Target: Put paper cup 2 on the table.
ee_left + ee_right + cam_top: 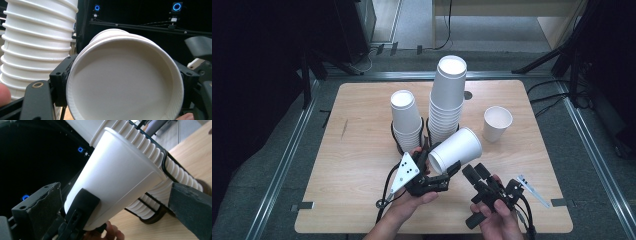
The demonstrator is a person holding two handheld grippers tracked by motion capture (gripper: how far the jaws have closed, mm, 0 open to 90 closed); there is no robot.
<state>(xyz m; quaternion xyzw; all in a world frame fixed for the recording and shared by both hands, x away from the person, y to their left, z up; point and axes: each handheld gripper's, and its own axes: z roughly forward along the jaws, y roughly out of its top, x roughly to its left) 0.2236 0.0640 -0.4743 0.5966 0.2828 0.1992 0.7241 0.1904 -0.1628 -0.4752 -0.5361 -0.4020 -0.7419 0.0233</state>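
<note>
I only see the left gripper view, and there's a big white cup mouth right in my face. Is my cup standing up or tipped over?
Observer: Tipped over. In the high view, the left gripper holds the paper cup on its side, with the mouth facing the person.
Child: Where's my other gripper?
Observer: The right gripper is just beside the cup. Its jaws are open, and its own view shows one on each side of the cup, not squeezing.
Child: Are any cups all by themselves?
Observer: Yes. One upright cup stands alone on the table, to the right of the tall stack.
</note>
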